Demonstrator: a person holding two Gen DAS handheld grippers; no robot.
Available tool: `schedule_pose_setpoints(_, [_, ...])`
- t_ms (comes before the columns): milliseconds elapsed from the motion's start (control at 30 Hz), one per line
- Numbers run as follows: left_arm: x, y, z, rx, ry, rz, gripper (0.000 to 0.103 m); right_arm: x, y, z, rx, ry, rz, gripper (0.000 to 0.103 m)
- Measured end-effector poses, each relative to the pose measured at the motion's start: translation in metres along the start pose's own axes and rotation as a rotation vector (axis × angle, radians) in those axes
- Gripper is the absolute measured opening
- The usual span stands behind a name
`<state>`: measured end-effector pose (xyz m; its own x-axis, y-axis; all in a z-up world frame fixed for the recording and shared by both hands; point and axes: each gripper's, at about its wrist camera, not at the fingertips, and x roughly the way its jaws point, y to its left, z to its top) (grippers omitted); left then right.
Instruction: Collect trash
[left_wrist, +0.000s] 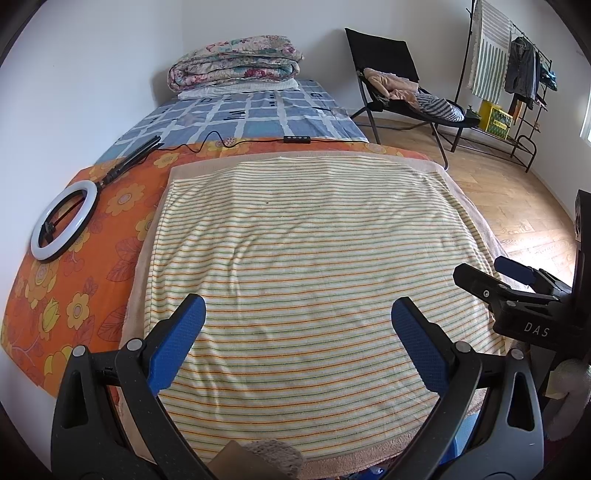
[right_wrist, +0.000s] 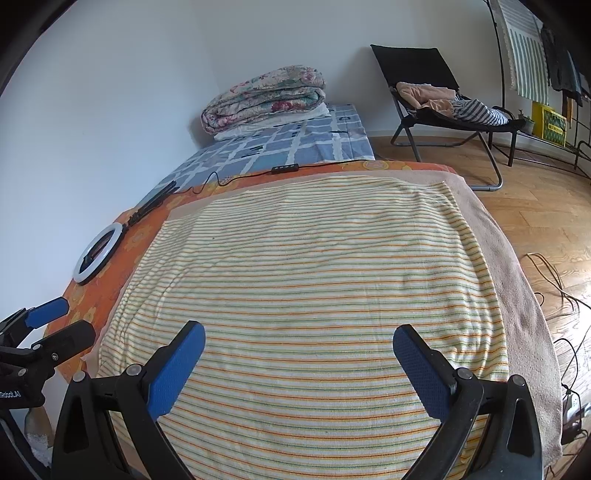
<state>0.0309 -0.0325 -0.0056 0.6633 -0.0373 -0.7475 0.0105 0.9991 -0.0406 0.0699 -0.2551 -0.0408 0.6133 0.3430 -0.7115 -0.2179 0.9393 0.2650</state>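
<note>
hovering with the left gripper spread wide over a striped towel, nothing between the blue pads. same for the right gripper: spread wide, empty, just to the right of the other and level with it.

no plain trash ahead of either claw. directly in front and below, only the towel, lying flat with a few shallow wrinkles. far ahead of the left claw, slightly left of centre, a tiny dark speck on the stripes; too small to say whether crumb or stain. behind the left claw, at the near bottom edge of its view, a brown flat piece and touching it a grey nubbly lump; cut off by the frame, so cannot tell whether scrap or something else.

off to the left of the claws, an orange floral sheet with a ring light lying on it; well ahead, a folded quilt; ahead and right, a black chair heaped with clothes. none of that looks like rubbish.

judging by looks: if card, likely light and stiff in the flat but easy to crease, best pinched across a free edge. if the lump is cloth or crumpled paper, probably soft and springy, best grabbed through the middle with a full squeeze. beware catching the towel's loops along with it.
</note>
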Motion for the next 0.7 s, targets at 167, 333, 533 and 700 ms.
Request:
schedule_pose_setpoints(167, [-0.0008,-0.001,-0.0008,-0.003,-0.006,0.014,0.102,0.0,0.0003,-0.0002,-0.001,0.001,0.0,0.103])
schedule_pose_setpoints(333, [-0.0008,-0.0011,-0.0004,0.001,-0.004,0.014,0.102,0.0008,0.0013,-0.0007,-0.002,0.003,0.002,0.103])
schedule_pose_setpoints(533, [-0.0011,-0.0017,-0.0012,0.013,-0.01,0.029,0.102,0.0019,0.0019,-0.0015,0.0,0.008,0.002,0.103])
schedule_pose_setpoints(700, [-0.0018,-0.0015,-0.0016,0.015,-0.014,0.041,0.102,0.0024,0.0022,-0.0016,-0.004,0.007,0.002,0.103])
